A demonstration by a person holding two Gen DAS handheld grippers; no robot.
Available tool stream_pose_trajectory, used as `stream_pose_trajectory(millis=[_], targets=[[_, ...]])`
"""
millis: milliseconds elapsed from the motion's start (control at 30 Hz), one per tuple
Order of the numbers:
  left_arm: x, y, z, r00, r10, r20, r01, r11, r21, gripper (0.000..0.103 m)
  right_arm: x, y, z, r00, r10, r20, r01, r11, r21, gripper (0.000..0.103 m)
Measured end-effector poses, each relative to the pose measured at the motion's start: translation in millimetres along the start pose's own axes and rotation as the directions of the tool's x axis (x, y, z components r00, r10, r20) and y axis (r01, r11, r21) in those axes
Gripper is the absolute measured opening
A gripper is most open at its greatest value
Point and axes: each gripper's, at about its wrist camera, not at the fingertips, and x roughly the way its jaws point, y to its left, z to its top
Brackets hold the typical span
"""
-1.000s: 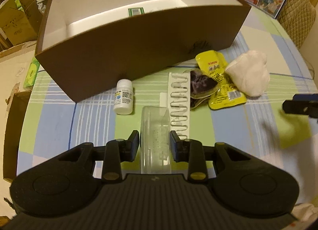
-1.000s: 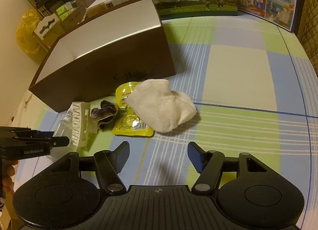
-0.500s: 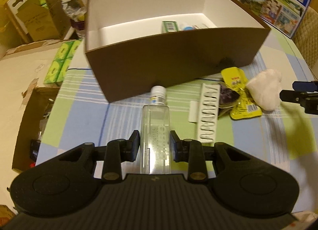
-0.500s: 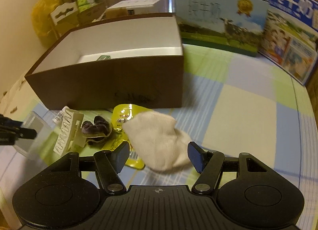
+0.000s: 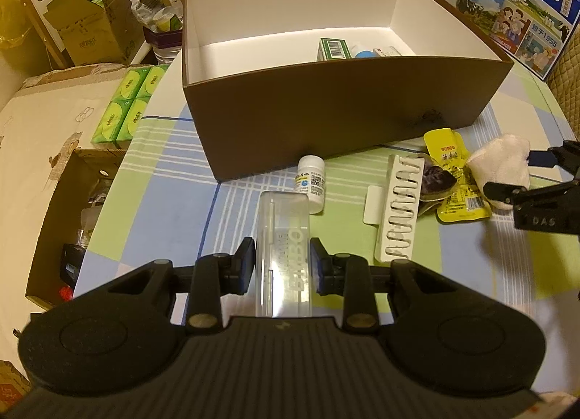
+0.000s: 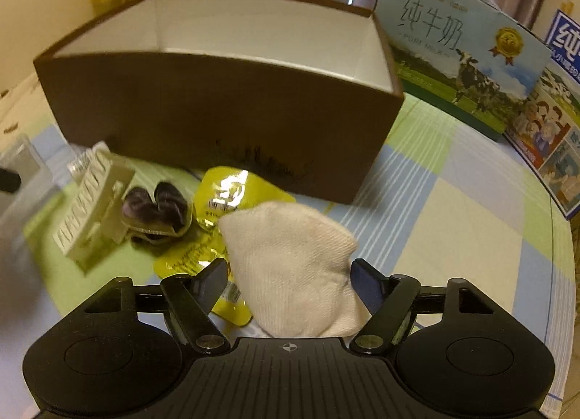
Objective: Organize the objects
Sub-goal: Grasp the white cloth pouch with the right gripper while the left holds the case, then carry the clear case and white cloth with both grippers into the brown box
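You had just spread your right gripper (image 6: 290,270) wider and brought it down around the white sock (image 6: 293,266), so that pickup looked imminent. The sock lay soft and crumpled on the table, overlapping the yellow packet (image 6: 221,198), before the brown box (image 6: 217,121). Your left gripper (image 5: 282,266) pinched the clear plastic case (image 5: 283,237).
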Motion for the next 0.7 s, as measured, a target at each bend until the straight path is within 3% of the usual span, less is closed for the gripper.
stream_pose_trajectory(millis=[33, 100, 200, 367, 700], targets=[[0, 0, 0, 1.0, 0.001, 0.0, -0.001, 1.0, -0.001, 0.027, 1, 1, -1, 1.0, -0.008, -0.002, 0.008, 1.0, -0.007, 0.071], [0, 0, 1, 1.0, 0.001, 0.0, -0.001, 1.0, -0.001, 0.027, 3, 0, -4, 1.0, -0.02, -0.004, 0.02, 0.999, -0.025, 0.057], [1, 0, 1, 1.0, 0.003, 0.001, -0.003, 1.0, -0.001, 0.027, 0, -5, -5, 1.0, -0.01, 0.0, 0.01, 1.0, -0.017, 0.047], [-1, 0, 1, 1.0, 0.002, 0.005, -0.002, 1.0, 0.002, 0.027, -7, -11, -4, 1.0, 0.001, 0.004, -0.001, 1.0, 0.003, 0.035], [-9, 1, 2, 1.0, 0.007, 0.028, -0.006, 1.0, -0.005, 0.027, -26, -13, -1, 1.0, 0.011, 0.016, -0.012, 0.999, 0.042, 0.031]])
